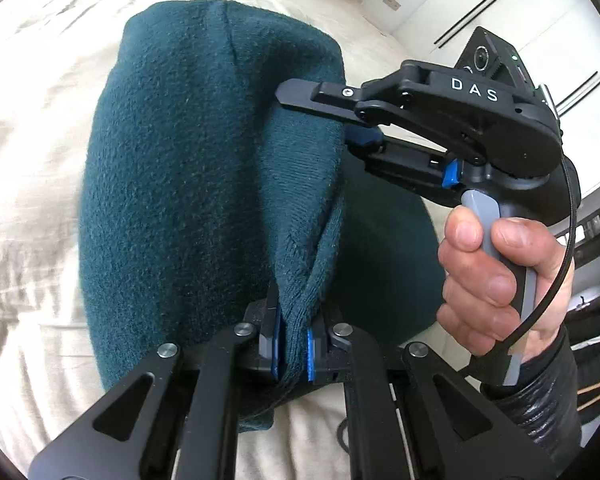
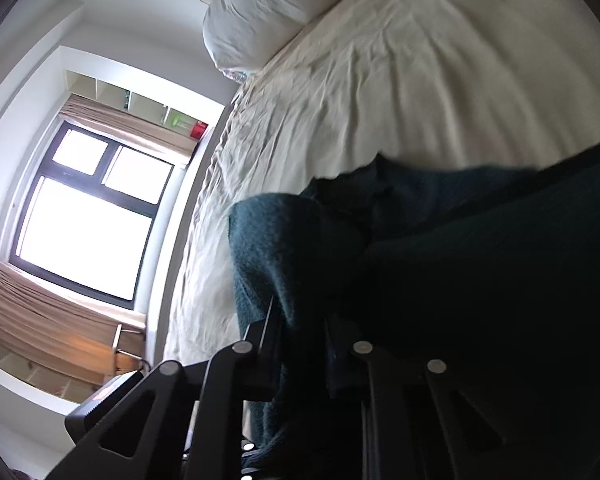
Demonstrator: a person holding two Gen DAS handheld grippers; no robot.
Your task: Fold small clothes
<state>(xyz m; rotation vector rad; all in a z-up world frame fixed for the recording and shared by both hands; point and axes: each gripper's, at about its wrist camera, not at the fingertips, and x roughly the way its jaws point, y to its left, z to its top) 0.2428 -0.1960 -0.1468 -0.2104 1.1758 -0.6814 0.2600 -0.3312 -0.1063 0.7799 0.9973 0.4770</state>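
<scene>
Over the bed [image 1: 32, 128], both claws pinch the teal garment [image 1: 172, 168] hanging between them.

One teal garment [image 1: 172, 184], two tongs [image 1: 294, 350] [image 1: 340, 114], one pillow [image 2: 268, 4].

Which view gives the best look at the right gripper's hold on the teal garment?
The left wrist view: the right gripper shows from the side, its fingers closed on an edge of the teal garment above the bed sheet. The right wrist view shows only dark cloth draped over its own fingers, hiding the pads.
</scene>
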